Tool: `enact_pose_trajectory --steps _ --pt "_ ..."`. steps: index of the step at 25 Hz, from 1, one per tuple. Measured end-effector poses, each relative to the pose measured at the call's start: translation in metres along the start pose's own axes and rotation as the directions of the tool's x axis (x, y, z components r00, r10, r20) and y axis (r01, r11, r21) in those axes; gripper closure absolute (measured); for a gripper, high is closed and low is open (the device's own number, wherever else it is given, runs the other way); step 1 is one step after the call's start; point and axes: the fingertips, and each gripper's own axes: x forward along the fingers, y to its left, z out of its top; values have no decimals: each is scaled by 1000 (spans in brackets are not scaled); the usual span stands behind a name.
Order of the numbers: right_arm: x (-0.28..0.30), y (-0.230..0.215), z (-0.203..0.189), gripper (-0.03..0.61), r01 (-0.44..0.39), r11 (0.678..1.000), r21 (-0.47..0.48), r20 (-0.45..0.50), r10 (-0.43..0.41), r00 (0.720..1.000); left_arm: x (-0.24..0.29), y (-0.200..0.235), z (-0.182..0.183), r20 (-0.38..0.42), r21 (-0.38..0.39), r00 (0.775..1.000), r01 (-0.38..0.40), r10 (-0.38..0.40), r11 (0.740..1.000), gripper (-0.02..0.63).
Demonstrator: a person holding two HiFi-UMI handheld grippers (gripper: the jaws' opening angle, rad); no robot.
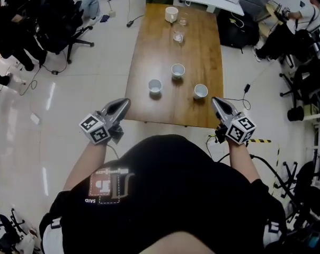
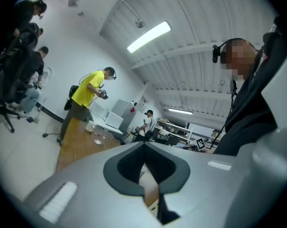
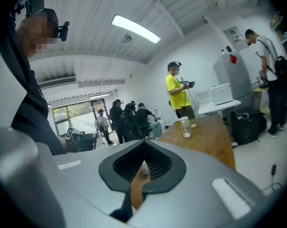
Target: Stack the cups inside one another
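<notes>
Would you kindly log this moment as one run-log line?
stage: before first grasp | left hand-held gripper: shut, empty | right hand-held gripper: shut, empty | left cup, middle cup, right cup: separate, unstacked on table

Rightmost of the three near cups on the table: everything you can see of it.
The cup is small, white and round, ceramic by its look, no handle showing. It stands upright, mouth up, seemingly empty, on the wooden table toward its near right corner, apart from the middle cup and the left cup. Nothing touches it; the shut right hand-held gripper hangs just short of it.
</notes>
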Motion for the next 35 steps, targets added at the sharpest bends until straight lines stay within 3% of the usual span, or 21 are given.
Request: enact_pose_trajectory --steps 4,7,11,17,22,26,31,33,35 --pt "-44 -28 -14 565 159 986 51 28 -161 987 49 -10 -9 -50 0 993 106 -106 994 612" --pt "-68 -46 -11 565 194 980 54 55 -197 979 79 -23 -24 -90 5 987 132 -131 991 612" --pt "-85 -74 -4 565 158 987 25 69 -160 985 114 -43 -35 -106 38 990 98 -93 994 612" --pt "-80 -113 -1 565 25 999 22 48 -26 999 144 -56 -61 -99 44 995 -14 18 999 612" --pt "-57 -117 -3 565 7 999 50 40 -9 999 138 -54 -76 -132 42 991 -18 23 999 612" --pt "-38 -106 6 565 23 998 59 25 -25 999 132 -29 -75 -199 64 980 -1 14 998 612" --pt "-26 -86 -10 565 63 996 67 -27 -62 998 133 -2 -91 -371 215 929 107 -21 971 570" --pt "-23 -82 -13 565 73 995 67 -40 -71 997 135 9 -99 -459 311 889 164 -3 936 534" --pt "-23 -81 -12 565 80 995 64 -41 -78 996 138 16 -111 -558 401 829 243 26 883 493"
